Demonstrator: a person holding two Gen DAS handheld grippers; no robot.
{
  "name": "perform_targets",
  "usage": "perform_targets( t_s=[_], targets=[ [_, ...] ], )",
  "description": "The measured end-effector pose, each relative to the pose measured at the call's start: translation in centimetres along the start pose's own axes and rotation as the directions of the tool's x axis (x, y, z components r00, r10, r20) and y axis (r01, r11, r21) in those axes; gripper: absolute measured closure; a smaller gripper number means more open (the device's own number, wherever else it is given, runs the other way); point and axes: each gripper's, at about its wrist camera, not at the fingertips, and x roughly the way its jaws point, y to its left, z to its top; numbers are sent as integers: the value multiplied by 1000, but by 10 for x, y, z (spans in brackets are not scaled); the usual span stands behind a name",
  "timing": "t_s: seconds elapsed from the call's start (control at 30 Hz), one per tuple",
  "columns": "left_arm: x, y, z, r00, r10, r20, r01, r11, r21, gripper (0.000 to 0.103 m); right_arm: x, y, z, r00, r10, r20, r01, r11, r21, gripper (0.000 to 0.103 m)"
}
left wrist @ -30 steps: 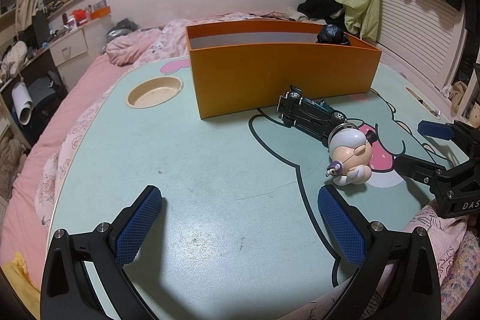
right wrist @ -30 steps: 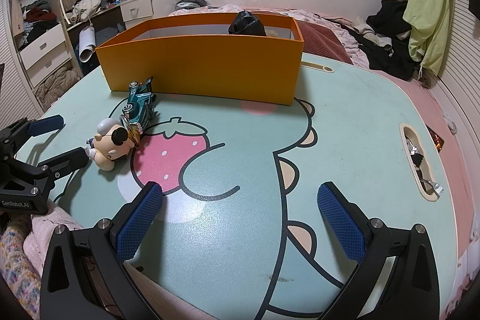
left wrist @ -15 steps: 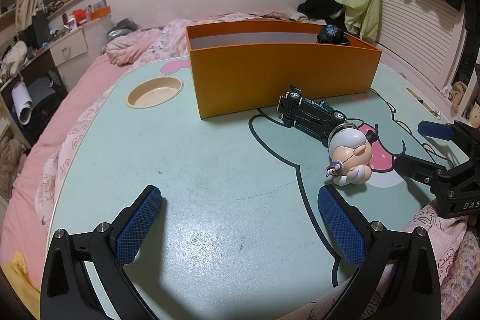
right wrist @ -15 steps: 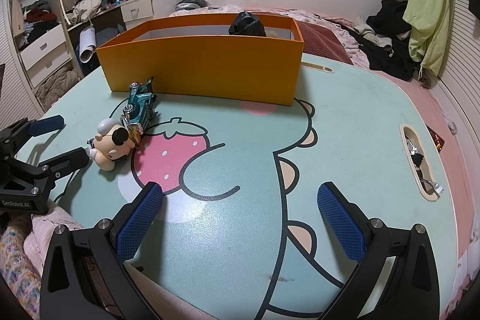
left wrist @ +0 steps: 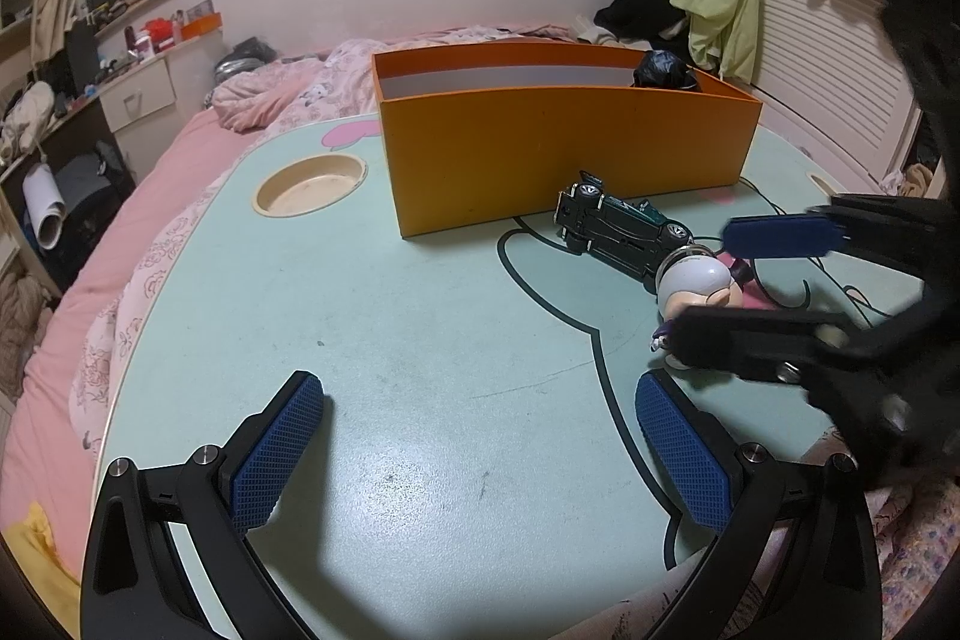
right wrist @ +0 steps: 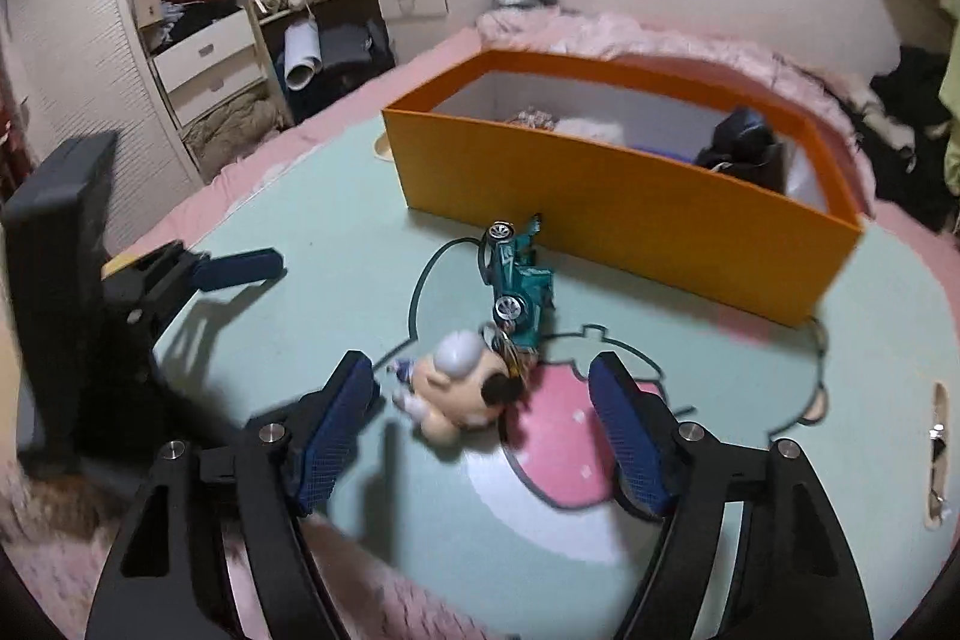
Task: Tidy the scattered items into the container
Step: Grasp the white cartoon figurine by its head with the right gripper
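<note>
Rt gripper reached round small bald figurine, jaws closing, toy between blue pads but pads not yet pressed on it; gaps seen both sides. Figurine lay on its side on mint cartoon-print table, just in front of orange box, touching nose end of green toy car. Car tipped on its side, underside showing in lt view, tail near box's front wall. Black bundle sat inside box at its far right end, plus pale bits toward box's middle. Lt gripper hovered wide open over bare table, well short of box, nothing between fingers. Round cup recess left of box.
</note>
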Motion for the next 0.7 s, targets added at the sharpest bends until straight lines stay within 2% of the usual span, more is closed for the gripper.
perform_targets(
  t_s=[0.03, 0.1, 0.17, 0.37, 0.43, 0.53, 0.7],
  targets=[
    [0, 0, 0, 1000, 0, 0, 0, 1000, 0, 0, 4, -3, 1, 1000, 5, -12, -4, 1000, 8, 30],
    [0, 0, 0, 1000, 0, 0, 0, 1000, 0, 0, 10, -6, 2, 999, 24, -37, -23, 999, 27, 48],
    [0, 0, 0, 1000, 0, 0, 0, 1000, 0, 0, 12, -12, 0, 998, 36, -46, -34, 998, 51, 56],
    [0, 0, -1, 1000, 0, 0, 0, 1000, 0, 0, -9, -20, -18, 998, 67, 6, -67, 995, 75, 57],
    [0, 1, -1, 1000, 0, 1, 0, 1000, 0, 0, -18, -24, -26, 999, 36, 31, -39, 996, 81, 57],
    [0, 1, -1, 1000, 0, 1, 0, 1000, 0, 0, -27, -35, -41, 998, -49, 47, 45, 994, 100, 57],
    [0, 1, -1, 1000, -1, 1, 1, 1000, 0, 0, -32, -41, -47, 986, -142, 87, 132, 985, 114, 57]
  ],
)
